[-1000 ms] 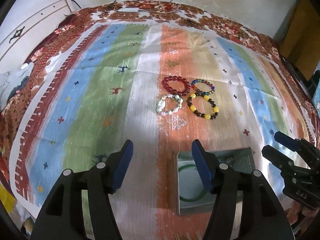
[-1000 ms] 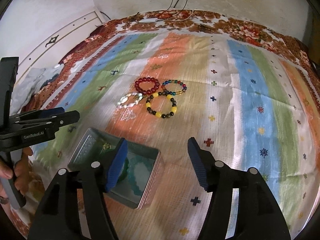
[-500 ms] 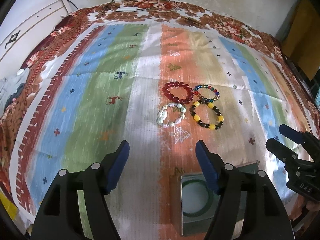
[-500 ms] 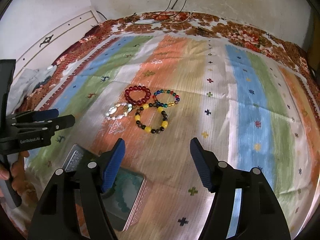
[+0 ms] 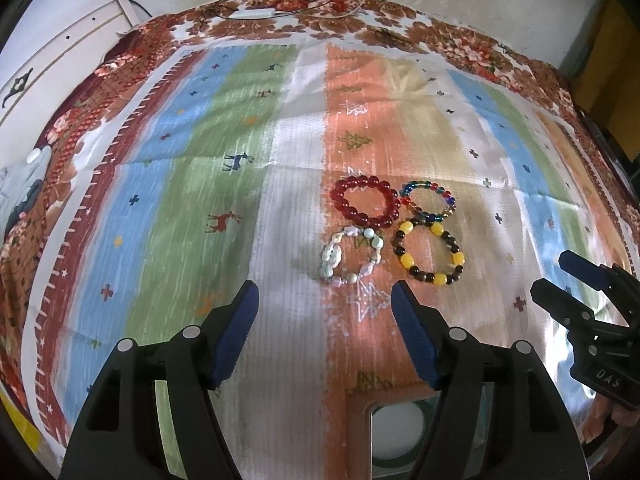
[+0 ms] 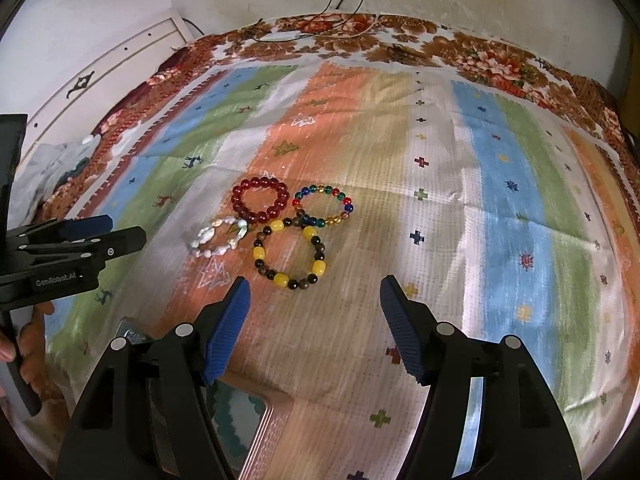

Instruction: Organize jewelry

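Four beaded bracelets lie in a touching cluster on the striped bedspread [image 5: 192, 208], just ahead of both sets of jaws you hold, and both stand spread with nothing between them. From your left gripper [image 5: 324, 308] the pale stone bracelet [image 5: 351, 258] sits dead ahead, just beyond the tips, with the red bracelet [image 5: 365, 206] behind it and the yellow-and-dark bracelet [image 5: 430, 254] ahead to the right. From your right gripper [image 6: 314, 304] that yellow-and-dark one is nearest, just ahead and slightly left of centre, the multicoloured bracelet [image 6: 324, 206] behind it. The open tin [image 5: 396, 436] with a green bangle lies below and behind both jaws. Each ring lies flat, with no long axis to line up; each hand looks best placed for its own near bracelet.
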Demonstrator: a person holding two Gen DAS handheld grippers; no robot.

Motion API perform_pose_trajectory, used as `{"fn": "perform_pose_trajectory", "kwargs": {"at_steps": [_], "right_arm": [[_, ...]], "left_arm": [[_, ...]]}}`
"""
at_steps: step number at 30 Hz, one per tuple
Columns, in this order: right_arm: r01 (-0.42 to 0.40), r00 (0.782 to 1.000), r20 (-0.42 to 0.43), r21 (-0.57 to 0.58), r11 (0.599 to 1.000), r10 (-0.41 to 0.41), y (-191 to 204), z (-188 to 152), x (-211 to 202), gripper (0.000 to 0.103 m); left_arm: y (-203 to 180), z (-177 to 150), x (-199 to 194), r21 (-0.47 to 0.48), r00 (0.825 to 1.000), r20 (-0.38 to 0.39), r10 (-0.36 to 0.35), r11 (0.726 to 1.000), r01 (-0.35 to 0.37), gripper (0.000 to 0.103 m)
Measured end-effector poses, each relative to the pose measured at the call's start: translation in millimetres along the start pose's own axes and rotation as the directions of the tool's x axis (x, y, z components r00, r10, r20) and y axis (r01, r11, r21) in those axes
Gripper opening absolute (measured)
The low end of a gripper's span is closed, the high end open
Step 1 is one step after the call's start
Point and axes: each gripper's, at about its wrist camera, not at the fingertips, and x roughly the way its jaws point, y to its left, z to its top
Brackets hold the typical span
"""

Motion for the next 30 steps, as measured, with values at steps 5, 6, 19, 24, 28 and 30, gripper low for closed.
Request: {"fn": "perform_pose_trajectory", "kwargs": {"at_steps": [5, 6, 19, 24, 28, 30], "right_arm": [[0.001, 1.000, -0.014, 0.003, 1.000, -0.001, -2.7, 4.6, 10.3, 0.067], [0.001, 1.000, -0.016, 0.005, 1.000, -0.001, -3.1, 5.3, 11.8, 0.067], [-0.007, 0.998, -0.057, 0.012, 1.000, 0.007, -5.3, 15.8, 37.7, 0.067], [-0.017, 0.996, -0.081, 0.021, 1.000, 0.019, -7.7, 17.4, 47.1, 0.067], [-0.022, 0.994, -0.110, 0.045, 0.999, 0.027, -12.4, 19.5, 58.1, 0.067], [-0.021, 0.992, -0.122, 0.053, 0.998, 0.028, -13.7, 19.8, 62.0, 0.067]], "left_arm": [[-1.3, 6.5, 9.3, 0.013, 1.000, -0.015, 0.010, 1.000, -0.010, 0.069], [-1.0, 7.9, 10.7, 0.012, 1.000, -0.016, 0.010, 1.000, -0.010, 0.069], [5.6, 27.3, 42.1, -0.002, 0.998, -0.057, 0.030, 1.000, -0.030, 0.069], [11.7, 30.7, 55.3, -0.012, 0.996, -0.090, 0.022, 1.000, -0.023, 0.069], [11.6, 32.7, 63.4, -0.013, 0.993, -0.114, 0.009, 1.000, -0.011, 0.068], [11.1, 33.5, 68.1, -0.006, 0.992, -0.125, 0.014, 1.000, -0.014, 0.069]]}}
